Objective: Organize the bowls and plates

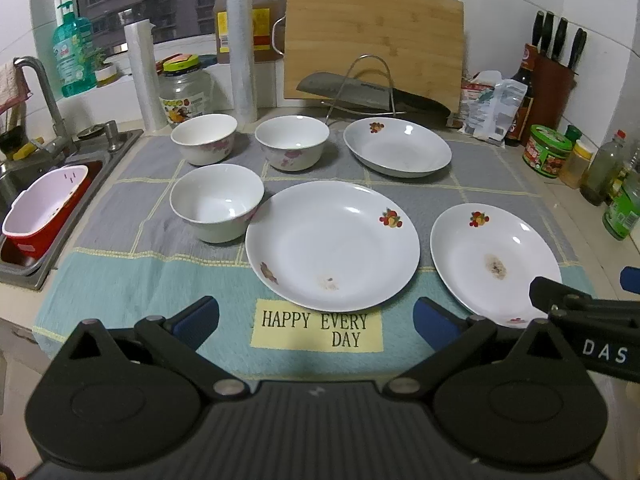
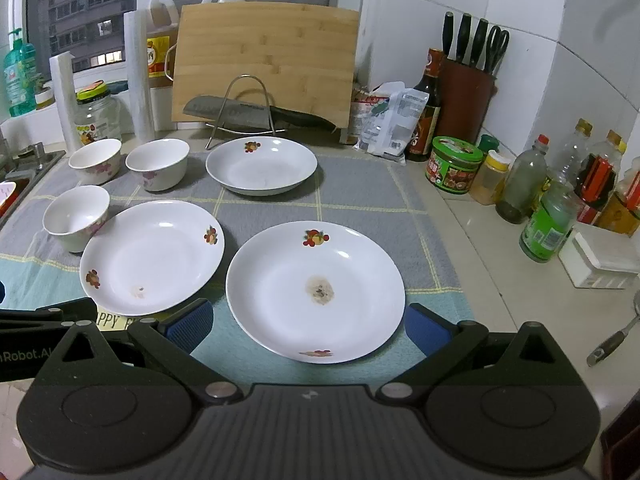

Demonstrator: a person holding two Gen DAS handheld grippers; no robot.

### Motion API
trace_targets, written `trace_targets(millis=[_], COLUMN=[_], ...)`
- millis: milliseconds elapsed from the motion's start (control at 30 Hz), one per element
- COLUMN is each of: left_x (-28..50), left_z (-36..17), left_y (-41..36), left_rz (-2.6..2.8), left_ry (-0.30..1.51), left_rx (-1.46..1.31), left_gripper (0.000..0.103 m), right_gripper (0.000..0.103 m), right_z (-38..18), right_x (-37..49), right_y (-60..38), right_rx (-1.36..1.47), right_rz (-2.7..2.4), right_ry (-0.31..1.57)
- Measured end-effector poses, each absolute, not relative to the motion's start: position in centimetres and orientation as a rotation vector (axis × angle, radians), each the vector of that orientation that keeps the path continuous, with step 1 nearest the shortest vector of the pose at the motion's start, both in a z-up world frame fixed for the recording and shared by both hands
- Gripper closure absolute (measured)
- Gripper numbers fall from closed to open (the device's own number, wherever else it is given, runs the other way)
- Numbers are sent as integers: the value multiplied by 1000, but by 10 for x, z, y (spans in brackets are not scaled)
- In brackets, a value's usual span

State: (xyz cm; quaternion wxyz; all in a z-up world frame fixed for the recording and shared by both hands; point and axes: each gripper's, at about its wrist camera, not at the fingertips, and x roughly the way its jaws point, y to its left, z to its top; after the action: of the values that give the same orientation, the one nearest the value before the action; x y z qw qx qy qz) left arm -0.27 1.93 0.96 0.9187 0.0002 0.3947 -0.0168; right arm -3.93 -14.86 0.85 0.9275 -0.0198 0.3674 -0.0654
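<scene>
Three plates and three bowls are laid out on a checked cloth mat [image 1: 120,276] that covers the counter. In the left wrist view, the left gripper [image 1: 316,316] is held low at the bottom of the frame with its blue-padded jaws spread wide and nothing between them; only the mat's "HAPPY EVERY DAY" label [image 1: 316,330] is seen in the gap. Just above that label the middle plate [image 1: 332,244] is found at the centre of the frame, with a small stain near its lower rim. A stained plate [image 1: 496,260] is placed at the lower right, apart from the middle plate, and part of the right gripper is seen over its lower right edge. A third plate [image 1: 396,148] is set further up, right of centre. One bowl [image 1: 216,200] is placed left of centre, with its rim just beside the middle plate; whether they touch cannot be told. Two more bowls [image 1: 205,138] [image 1: 292,142] are lined up side by side above it. A sink [image 1: 24,196] holding a red and white basket [image 1: 44,208] is seen at the left edge.

In the right wrist view, the right gripper [image 2: 308,326] is likewise held wide open and empty, and the stained plate [image 2: 316,292] is framed between its fingers. A cutting board [image 2: 264,64] is propped upright at the upper centre, with a cleaver [image 2: 256,114] on a wire rack in front of it.
</scene>
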Motion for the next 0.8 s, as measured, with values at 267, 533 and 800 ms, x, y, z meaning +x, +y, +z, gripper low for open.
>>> trace_targets(millis=[267, 533, 800], left_x=[0, -1, -1], left_z=[9, 2, -13], left_y=[30, 34, 15], left_rz=[-99, -206, -318], left_ry=[794, 760, 757], left_rx=[20, 46, 76], left_gripper=[1, 1, 1], right_gripper=[0, 0, 0], right_z=[12, 11, 10], right_x=[-43, -50, -45], right_y=[-137, -139, -166], right_rx=[-47, -38, -14], right_rz=[-175, -179, -183], right_ry=[733, 695, 659])
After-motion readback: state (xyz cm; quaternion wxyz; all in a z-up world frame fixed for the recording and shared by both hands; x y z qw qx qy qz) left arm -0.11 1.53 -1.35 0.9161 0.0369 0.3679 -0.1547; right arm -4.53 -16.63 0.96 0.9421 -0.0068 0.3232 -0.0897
